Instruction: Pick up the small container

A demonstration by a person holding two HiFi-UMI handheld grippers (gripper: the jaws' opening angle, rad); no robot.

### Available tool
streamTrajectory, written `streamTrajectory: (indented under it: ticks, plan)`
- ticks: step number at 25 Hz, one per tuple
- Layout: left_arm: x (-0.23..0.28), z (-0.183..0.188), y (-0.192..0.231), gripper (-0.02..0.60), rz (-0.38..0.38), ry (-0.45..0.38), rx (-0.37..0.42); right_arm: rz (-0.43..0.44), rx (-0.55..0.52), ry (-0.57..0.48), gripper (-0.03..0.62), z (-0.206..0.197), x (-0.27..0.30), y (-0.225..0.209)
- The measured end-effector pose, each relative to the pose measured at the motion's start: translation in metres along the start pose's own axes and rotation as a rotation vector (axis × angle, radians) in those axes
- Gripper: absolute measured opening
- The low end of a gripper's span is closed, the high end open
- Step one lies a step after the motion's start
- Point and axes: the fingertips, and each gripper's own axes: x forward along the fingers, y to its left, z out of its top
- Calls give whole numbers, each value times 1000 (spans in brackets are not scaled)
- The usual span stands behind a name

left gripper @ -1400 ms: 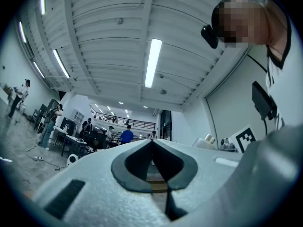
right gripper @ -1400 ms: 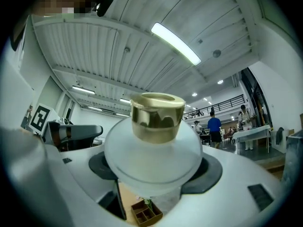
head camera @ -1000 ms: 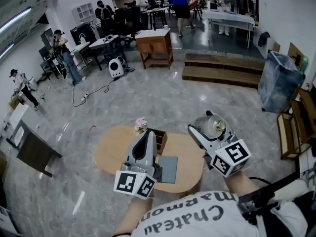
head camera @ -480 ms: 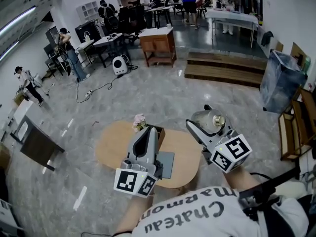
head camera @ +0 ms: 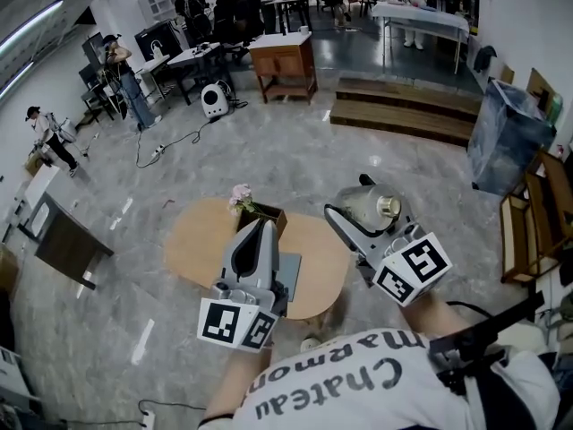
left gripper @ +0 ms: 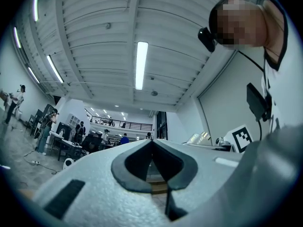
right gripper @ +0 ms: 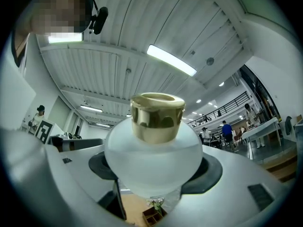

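The small container (right gripper: 154, 157) is a frosted white round jar with a gold cap (right gripper: 157, 116). My right gripper (right gripper: 155, 171) is shut on its body and holds it high in the air, cap up. In the head view the small container (head camera: 364, 207) sits at the tip of my right gripper (head camera: 355, 218), right of the round wooden table (head camera: 198, 250). My left gripper (head camera: 253, 236) hovers over the table's middle. Its jaws are shut, tips touching, with nothing between them (left gripper: 152, 148).
On the table stand a dark wooden box (head camera: 263, 216) with pink flowers (head camera: 239, 195) and a grey flat pad (head camera: 288, 271). Around it lie marble floor, a wooden step (head camera: 403, 119), a covered bin (head camera: 507, 143) at right, desks and people at the back.
Both grippers and the table have shifted slightly left and up in the head view. The jar stays held in the right gripper, still lifted off the table.
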Motion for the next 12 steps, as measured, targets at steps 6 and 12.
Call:
streamTrajectory:
  ticks: [6,12]
  plan:
    - [-18,-3,-35,14,25,0,10,21,12,-29,347,7,-37,5]
    - [-37,-11,-77,14,38,11,5,33,27,-26,347,12,-80,7]
